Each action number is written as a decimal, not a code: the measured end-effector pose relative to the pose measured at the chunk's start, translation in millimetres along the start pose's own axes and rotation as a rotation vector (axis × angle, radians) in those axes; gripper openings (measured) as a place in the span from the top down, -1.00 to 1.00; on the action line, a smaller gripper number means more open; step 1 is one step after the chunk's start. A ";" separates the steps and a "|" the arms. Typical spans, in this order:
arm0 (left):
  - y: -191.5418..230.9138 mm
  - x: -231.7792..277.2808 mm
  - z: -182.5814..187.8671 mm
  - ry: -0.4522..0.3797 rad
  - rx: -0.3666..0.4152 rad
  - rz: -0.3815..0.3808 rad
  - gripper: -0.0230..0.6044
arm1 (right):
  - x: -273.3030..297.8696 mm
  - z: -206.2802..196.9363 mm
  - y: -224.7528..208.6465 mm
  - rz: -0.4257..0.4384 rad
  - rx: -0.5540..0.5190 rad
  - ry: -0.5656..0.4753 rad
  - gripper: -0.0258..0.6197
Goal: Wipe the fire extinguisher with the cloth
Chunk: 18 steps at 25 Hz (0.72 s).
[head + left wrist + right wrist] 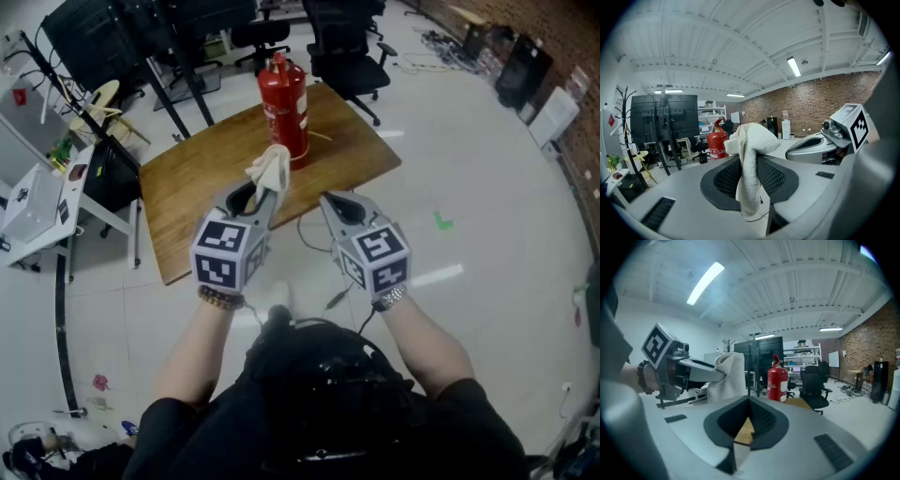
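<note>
Now, cloth [272, 169] held near extinguisher [284, 108].
Left gripper [267, 192] clamps cloth; right gripper [328, 202] closed, empty; extinguisher upright on surface [202, 169].

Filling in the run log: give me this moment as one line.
stage: pre-wipe | left gripper: shut on cloth | right gripper: shut, empty | fire extinguisher: upright on table, untouched

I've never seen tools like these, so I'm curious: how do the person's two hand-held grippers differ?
The left hand-held gripper is clamped on a white cloth that flops over its tip; the right hand-held gripper is shut on nothing. A bead bracelet sits on the wrist behind the left one, a watch behind the right. Both are grey and point toward the red fire extinguisher on the wooden table.
</note>
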<state>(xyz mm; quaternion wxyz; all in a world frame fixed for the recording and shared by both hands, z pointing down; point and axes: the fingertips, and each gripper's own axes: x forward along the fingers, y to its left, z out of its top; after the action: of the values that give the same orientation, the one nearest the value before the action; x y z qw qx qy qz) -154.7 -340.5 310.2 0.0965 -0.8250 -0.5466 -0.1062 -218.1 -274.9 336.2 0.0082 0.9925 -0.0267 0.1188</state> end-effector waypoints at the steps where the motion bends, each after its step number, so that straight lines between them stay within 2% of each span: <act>1: 6.0 3.4 3.3 -0.006 0.000 0.005 0.63 | 5.2 2.6 -2.2 0.000 -0.006 -0.004 0.85; 8: 59.3 42.3 17.9 -0.048 -0.023 0.020 0.63 | 55.4 11.3 -19.9 0.006 -0.026 0.005 0.85; 18: 154.7 123.6 32.5 -0.051 -0.043 -0.041 0.63 | 163.9 17.2 -60.5 -0.030 -0.009 0.061 0.85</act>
<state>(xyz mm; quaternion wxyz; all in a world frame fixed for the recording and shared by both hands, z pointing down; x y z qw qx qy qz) 37.2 -282.0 307.1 0.0624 -0.8180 -0.5632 -0.0987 -51.7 -223.3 357.7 0.0152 0.9887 -0.0123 0.1490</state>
